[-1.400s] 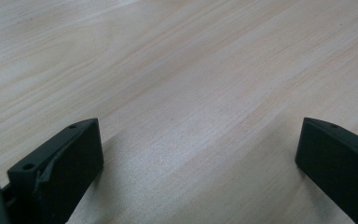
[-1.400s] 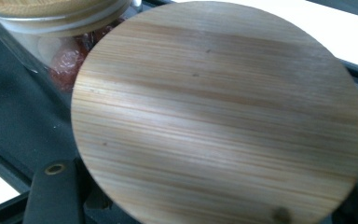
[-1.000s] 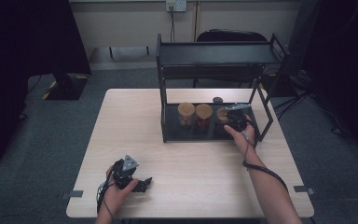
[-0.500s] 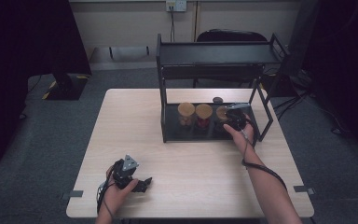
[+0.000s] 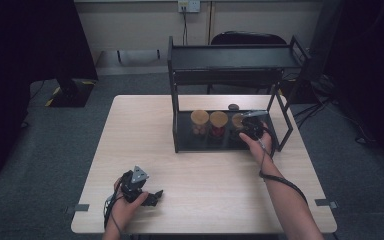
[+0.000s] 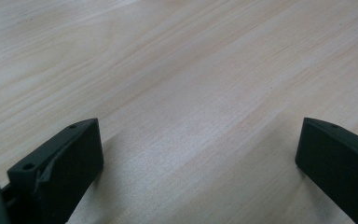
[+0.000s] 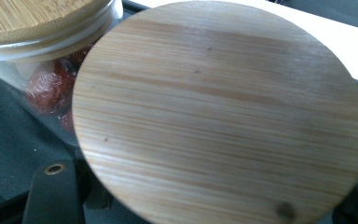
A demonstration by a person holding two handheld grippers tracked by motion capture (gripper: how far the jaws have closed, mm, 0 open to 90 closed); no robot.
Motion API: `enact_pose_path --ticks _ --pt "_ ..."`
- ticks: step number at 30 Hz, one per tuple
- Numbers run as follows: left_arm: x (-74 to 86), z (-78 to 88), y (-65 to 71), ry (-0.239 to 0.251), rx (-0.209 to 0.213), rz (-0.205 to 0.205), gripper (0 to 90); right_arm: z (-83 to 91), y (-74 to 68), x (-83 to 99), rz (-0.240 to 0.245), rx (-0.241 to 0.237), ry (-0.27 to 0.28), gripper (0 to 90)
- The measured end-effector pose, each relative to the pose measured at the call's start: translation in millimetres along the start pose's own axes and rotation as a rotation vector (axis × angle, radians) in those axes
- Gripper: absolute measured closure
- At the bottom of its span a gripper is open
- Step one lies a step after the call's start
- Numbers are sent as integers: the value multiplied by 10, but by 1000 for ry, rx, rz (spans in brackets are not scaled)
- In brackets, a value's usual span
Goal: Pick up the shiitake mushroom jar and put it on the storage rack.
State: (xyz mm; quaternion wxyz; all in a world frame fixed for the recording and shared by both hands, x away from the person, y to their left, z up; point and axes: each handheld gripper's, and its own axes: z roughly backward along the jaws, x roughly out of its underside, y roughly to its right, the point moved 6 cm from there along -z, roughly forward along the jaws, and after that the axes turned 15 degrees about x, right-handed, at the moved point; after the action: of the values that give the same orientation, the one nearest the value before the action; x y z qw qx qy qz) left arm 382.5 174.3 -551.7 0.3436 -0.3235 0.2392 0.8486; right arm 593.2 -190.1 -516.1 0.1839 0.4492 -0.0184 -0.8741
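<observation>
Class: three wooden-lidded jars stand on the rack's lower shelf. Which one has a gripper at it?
The rightmost jar: the right gripper sits at it, while the middle jar and left jar stand untouched.

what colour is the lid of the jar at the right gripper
Light bamboo-wood tan with fine straight grain lid, best seen in the right gripper view.

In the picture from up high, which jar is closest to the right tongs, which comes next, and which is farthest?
Measured from the right tongs:
1. Right jar, on the rack's bottom shelf, right at the tongs.
2. Middle jar, with red contents, one place to the left.
3. Left jar, at the row's far left end.
</observation>
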Motion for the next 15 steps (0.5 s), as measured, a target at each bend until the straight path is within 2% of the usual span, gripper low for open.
enact_pose_path --ticks 7,13,15 --pt "0 0 0 0 0 0 3 7 -1 -3 4 7 -3 245" --pt "0 0 0 0 0 0 3 26 22 -3 3 21 -12 181" --pt "0 0 0 0 0 0 3 39 42 -8 -14 21 -13 151"
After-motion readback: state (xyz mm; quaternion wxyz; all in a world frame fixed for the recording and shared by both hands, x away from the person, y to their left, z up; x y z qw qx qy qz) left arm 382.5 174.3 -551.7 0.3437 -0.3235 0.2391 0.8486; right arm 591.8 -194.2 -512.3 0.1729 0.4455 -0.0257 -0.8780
